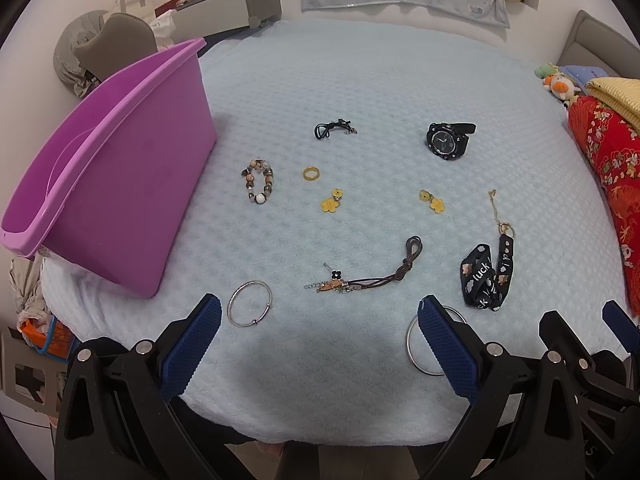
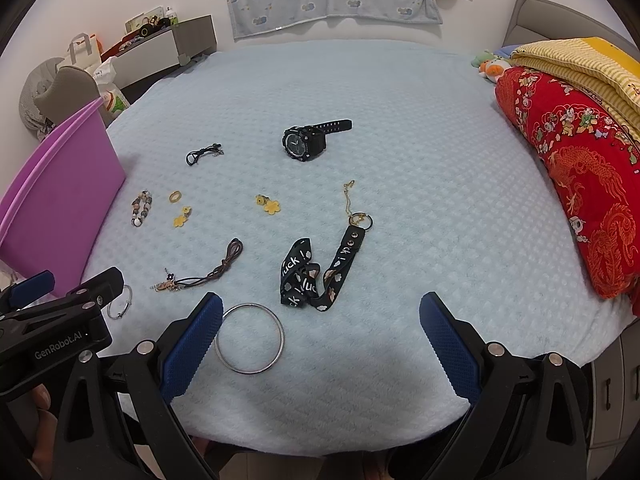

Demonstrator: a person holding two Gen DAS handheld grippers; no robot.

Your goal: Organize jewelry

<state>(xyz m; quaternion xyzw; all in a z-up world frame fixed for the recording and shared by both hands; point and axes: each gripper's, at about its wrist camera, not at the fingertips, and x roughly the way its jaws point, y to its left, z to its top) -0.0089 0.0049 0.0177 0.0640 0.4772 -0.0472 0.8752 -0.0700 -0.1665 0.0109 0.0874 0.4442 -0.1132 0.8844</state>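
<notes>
Jewelry lies spread on a light blue blanket (image 1: 360, 80): a black watch (image 1: 447, 140), a beaded bracelet (image 1: 258, 184), a gold ring (image 1: 311, 173), two yellow flower earrings (image 1: 332, 200), a brown cord necklace (image 1: 376, 274), a black lanyard (image 1: 482, 276), a thin silver bangle (image 1: 250, 303) and a plain silver bangle (image 2: 250, 338). A purple bin (image 1: 120, 168) stands at the left. My left gripper (image 1: 320, 316) is open near the front edge, holding nothing. My right gripper (image 2: 320, 316) is open too, its left finger beside the plain silver bangle.
A folded red quilt (image 2: 580, 184) and a yellow blanket (image 2: 576, 64) lie along the right side of the bed. Small plush toys (image 2: 490, 66) sit at the far right. A grey cabinet (image 1: 224, 12) and bags stand beyond the bed at the left.
</notes>
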